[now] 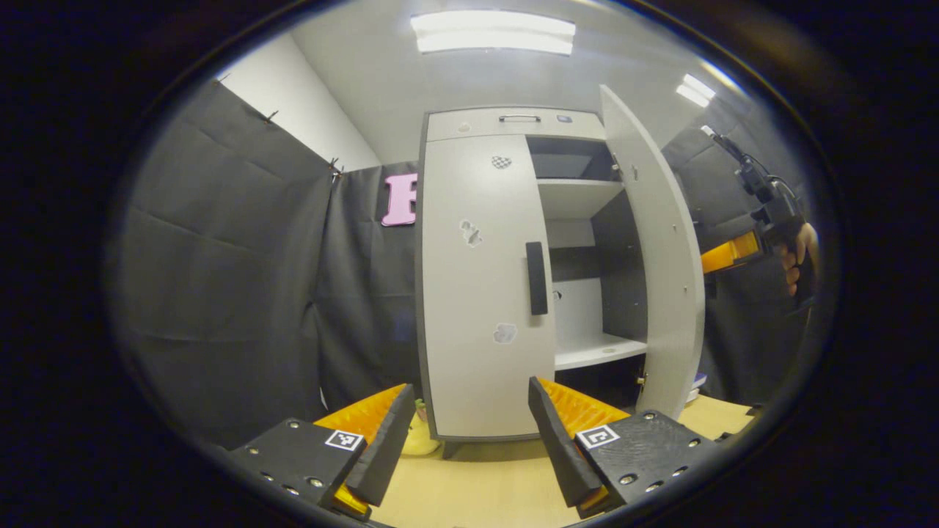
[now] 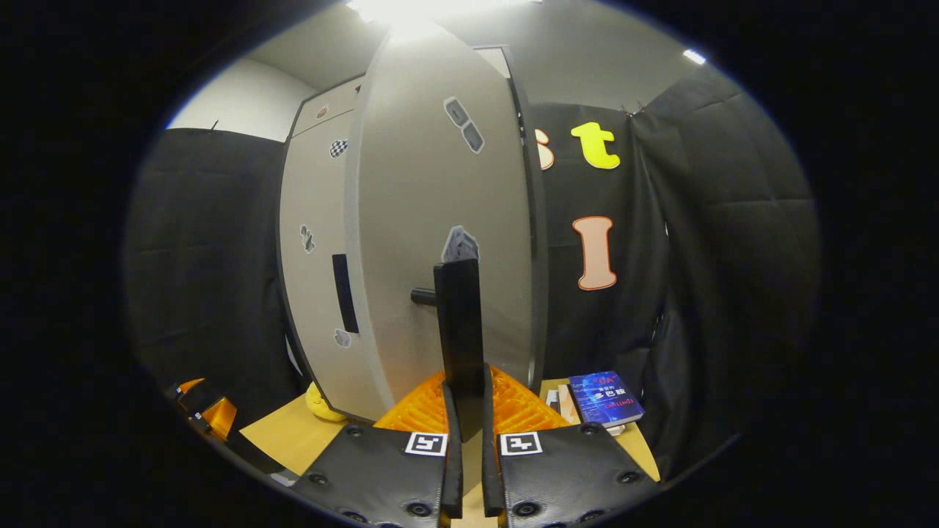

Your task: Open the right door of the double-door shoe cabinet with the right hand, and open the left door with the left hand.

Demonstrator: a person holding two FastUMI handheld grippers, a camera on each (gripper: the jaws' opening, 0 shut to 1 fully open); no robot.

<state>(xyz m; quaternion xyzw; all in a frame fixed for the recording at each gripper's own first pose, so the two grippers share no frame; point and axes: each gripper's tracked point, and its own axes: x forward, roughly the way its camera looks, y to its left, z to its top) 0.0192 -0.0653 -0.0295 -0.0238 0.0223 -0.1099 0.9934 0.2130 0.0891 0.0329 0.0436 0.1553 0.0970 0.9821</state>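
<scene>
Booth's shoe cabinet point(image 1: 484, 293), right door point(image 1: 656, 257) ajar

The shoe cabinet point(image 1: 484, 293) is showing pale grey doors with black handles point(image 1: 537, 279) (one checkered sticker point(image 1: 501, 162)); a blue book point(image 2: 605, 400) is lying on the tan worktop point(image 2: 293, 433).

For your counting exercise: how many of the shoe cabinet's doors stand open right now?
1. The right door is swung open, with the right gripper shut on its handle. The left door is closed, and the left gripper is open in front of it.

blue book point(image 2: 605, 398), yellow toy point(image 2: 320, 405), ceiling light point(image 1: 493, 32)
</scene>
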